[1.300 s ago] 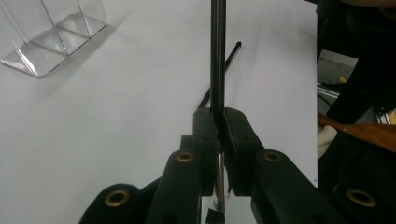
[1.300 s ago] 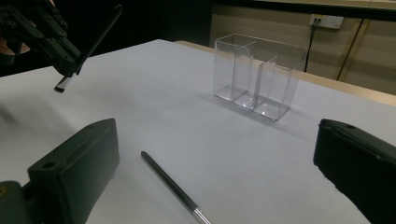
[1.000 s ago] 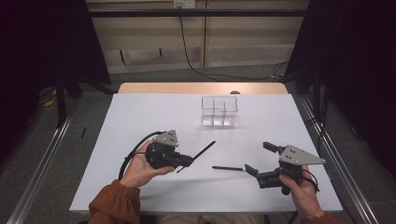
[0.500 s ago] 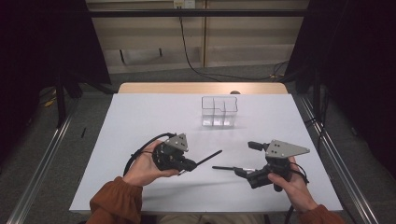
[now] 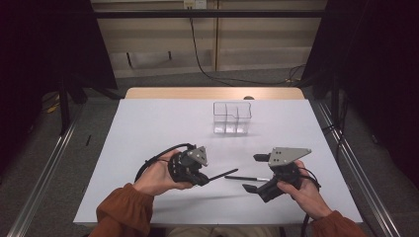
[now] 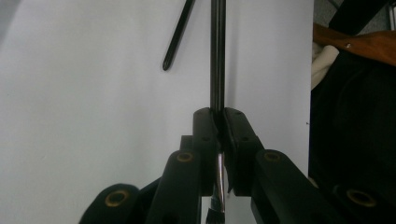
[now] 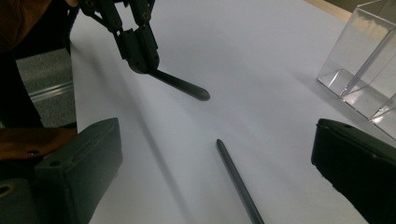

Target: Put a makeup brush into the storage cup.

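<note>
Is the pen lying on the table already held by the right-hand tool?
No, the pen on the table lies loose on the white table, between the wide-open fingers of the right tool, touching neither.

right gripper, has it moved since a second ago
Yes. In the high view the right gripper has shifted left, away from the table's right edge, toward the pen lying on the table.

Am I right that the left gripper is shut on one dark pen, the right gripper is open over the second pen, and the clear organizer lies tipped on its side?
Not quite: the clear organizer stands upright, per the high view. Left gripper shut on a pen, right gripper open over the second pen: correct.
</note>
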Motion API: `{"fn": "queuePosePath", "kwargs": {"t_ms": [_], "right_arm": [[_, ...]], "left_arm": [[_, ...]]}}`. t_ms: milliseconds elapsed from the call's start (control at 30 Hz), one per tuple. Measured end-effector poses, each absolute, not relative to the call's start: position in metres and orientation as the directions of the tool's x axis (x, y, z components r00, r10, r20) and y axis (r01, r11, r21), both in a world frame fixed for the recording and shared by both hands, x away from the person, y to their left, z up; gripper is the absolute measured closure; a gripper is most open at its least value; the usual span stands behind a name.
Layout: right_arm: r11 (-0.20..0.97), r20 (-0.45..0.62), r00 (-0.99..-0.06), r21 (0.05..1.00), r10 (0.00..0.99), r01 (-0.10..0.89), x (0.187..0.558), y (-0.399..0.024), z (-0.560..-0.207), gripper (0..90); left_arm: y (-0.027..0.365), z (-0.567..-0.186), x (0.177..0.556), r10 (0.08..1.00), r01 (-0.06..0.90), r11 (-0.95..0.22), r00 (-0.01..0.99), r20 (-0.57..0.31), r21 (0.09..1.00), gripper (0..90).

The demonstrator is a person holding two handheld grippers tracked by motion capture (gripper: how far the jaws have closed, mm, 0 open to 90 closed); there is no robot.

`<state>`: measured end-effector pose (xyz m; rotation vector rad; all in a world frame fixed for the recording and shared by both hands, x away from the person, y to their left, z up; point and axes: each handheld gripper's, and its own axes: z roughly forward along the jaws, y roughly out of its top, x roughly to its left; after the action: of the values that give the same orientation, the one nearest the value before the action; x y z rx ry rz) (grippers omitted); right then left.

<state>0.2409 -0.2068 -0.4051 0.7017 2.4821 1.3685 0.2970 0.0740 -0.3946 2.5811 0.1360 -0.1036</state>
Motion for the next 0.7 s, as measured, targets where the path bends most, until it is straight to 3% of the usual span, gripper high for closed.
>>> {"fn": "queuePosePath", "kwargs": {"t_ms": [700], "right_arm": [[0.739, 0.044, -0.948, 0.616, 0.315, 0.274, 0.264, -0.179, -0.396, 7.8]], "left_arm": [[0.049, -0.393, 0.296, 0.006, 0.027, -0.930, 0.998, -0.059, 0.366, 84.2]]}}
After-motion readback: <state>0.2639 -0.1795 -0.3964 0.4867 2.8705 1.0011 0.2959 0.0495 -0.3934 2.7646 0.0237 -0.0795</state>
